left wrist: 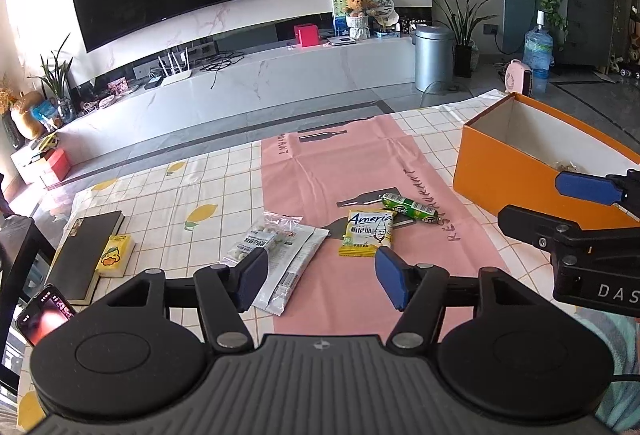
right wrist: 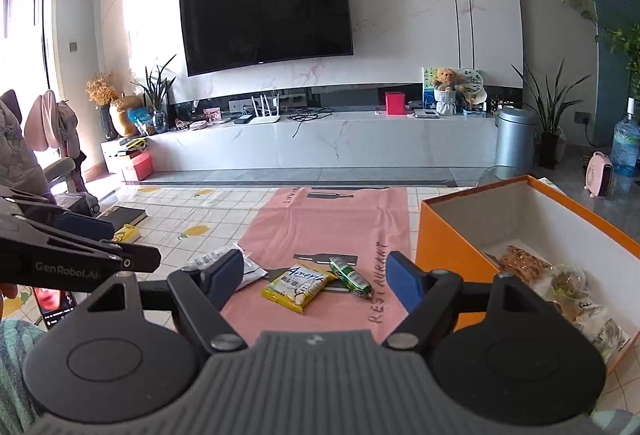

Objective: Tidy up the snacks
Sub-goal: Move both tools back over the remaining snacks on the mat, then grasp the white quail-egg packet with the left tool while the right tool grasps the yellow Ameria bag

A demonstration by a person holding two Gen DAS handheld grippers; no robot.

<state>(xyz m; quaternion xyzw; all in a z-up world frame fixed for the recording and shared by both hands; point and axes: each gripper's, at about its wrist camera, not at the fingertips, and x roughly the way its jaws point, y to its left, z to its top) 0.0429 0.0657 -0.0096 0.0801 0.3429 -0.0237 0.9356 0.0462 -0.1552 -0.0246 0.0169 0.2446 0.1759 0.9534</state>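
A yellow snack packet (left wrist: 367,233) (right wrist: 298,285) and a green sausage stick (left wrist: 409,208) (right wrist: 351,277) lie on the pink mat (left wrist: 340,179). A clear bag of white candies (left wrist: 262,239) and a white flat packet (left wrist: 291,269) (right wrist: 224,263) lie at the mat's left edge. An open orange box (left wrist: 520,171) (right wrist: 452,247) at the right holds several snacks (right wrist: 520,261). My left gripper (left wrist: 322,283) is open and empty above the white packet. My right gripper (right wrist: 316,277) is open and empty, just before the yellow packet; it also shows in the left wrist view (left wrist: 560,203).
A black notebook (left wrist: 86,255) with a yellow duck box (left wrist: 114,255) lies at the table's left. A phone (left wrist: 42,319) (right wrist: 54,305) lies near the front left corner. The checked tablecloth (left wrist: 192,191) covers the table; beyond its far edge is floor.
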